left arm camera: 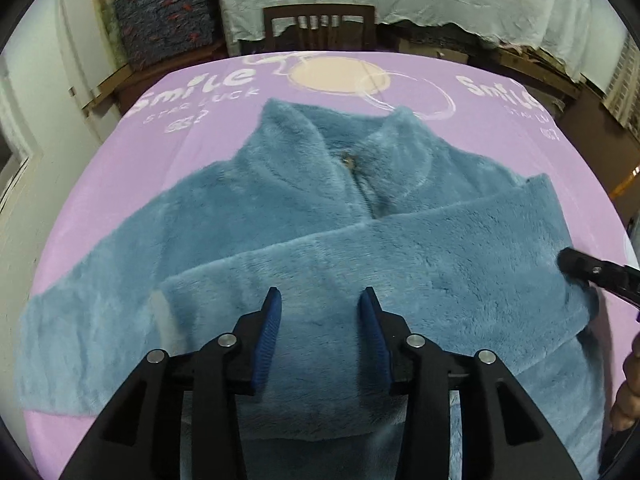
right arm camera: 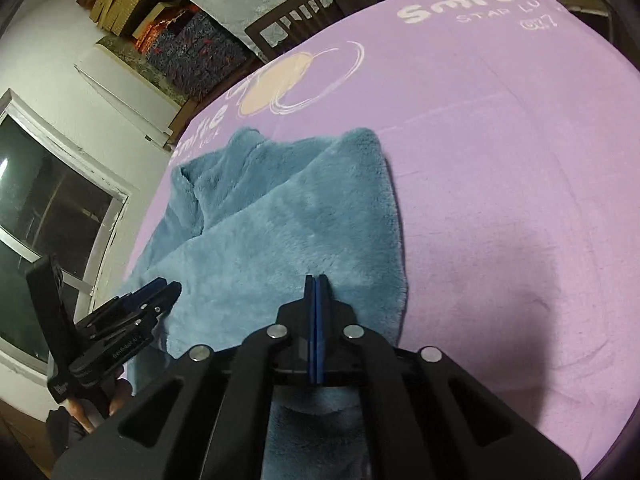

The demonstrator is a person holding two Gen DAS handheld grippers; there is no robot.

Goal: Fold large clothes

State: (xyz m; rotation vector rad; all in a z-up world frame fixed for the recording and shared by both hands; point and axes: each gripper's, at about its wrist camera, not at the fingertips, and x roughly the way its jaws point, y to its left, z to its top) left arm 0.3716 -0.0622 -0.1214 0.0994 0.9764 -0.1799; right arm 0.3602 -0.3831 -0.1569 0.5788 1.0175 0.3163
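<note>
Left gripper fills 6 o'clock of its own view, blue ribbed fingers apart, nothing between them, hovering over the folded-in sleeve. No pad presses the fabric.

Right gripper sits at 6 o'clock in the right wrist view, fingers pressed together, tips over the fleece; can't tell if any fabric is pinched. Its tip shows at 3 o'clock in the left view, right at the pile.

Blue fleece jacket lies flat, front up, on the bed, collar toward 12 o'clock, zip pull below the collar. One sleeve is folded across the chest from 3 o'clock toward 8 o'clock; the other sleeve runs out to 8 o'clock, reaching near the bed's left edge. Thick plush pile, soft rounded edges.

Purple sheet is smooth with faint creases, white "Smile" print and a cream circle at 12 o'clock. Wide bare sheet from 1 to 4 o'clock in the right view.

Dark wooden chair back stands just past the far edge at 12 o'clock. Patterned fabric storage box at 11 o'clock, contents not visible. Window at 9 o'clock in the right view.
</note>
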